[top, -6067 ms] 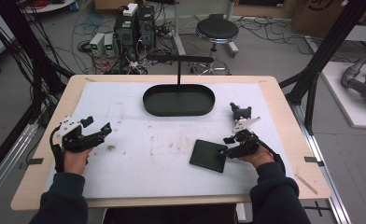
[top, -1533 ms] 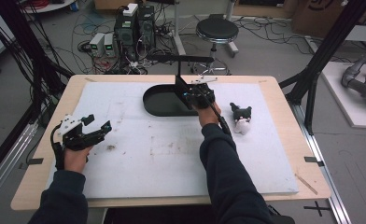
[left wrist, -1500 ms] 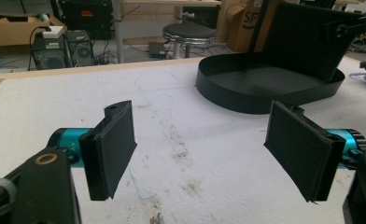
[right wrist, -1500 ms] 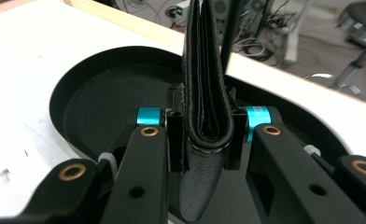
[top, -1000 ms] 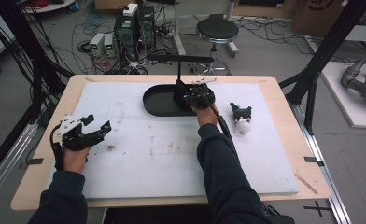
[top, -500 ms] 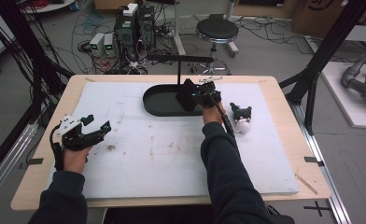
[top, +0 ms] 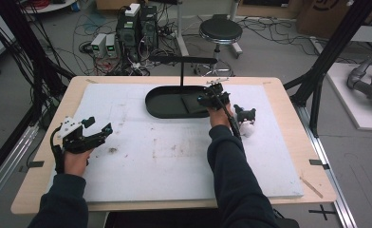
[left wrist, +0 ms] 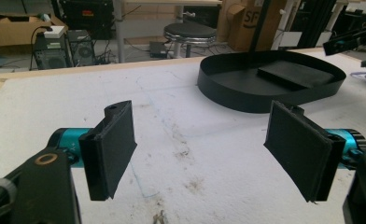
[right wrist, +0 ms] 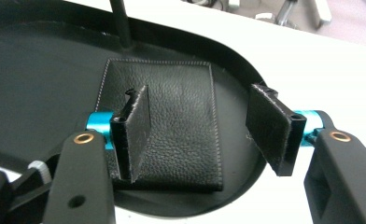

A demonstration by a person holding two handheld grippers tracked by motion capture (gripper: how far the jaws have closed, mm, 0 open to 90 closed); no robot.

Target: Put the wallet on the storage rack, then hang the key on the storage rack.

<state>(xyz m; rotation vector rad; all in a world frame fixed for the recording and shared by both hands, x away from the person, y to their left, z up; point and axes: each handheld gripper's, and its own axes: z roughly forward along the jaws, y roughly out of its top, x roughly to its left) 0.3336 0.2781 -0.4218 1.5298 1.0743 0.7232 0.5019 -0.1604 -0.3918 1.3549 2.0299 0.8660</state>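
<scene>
Your left gripper [top: 97, 131] rested low over the white mat [top: 174, 156] at the near left of the counter [top: 288, 95], its jaws standing wide apart with nothing between them; in the left gripper view [left wrist: 202, 151] bare, stained mat showed through the gap.

Toward the middle and far side of the counter sat the black oval tray [top: 158, 107], a thin black post [top: 181, 76] rising at its far rim. The black leather wallet [top: 193, 102] lay flat on the tray floor in its right half, just in front of the post.

Your right gripper [top: 211, 99] hung over that right end of the tray, reached there on an outstretched dark sleeve [top: 231, 175]. Its jaws had just been opening and stood apart on either side of the wallet [right wrist: 172, 116]; in the right gripper view [right wrist: 200, 135] neither pad pressed on the leather, though whether the left pad still brushed the surface was hard to tell from that angle.

Just right of the tray, beside your right forearm, a small black-and-white toy figure [top: 245, 121] stood on the mat, apart from both grippers. Its details were too small to make out.
</scene>
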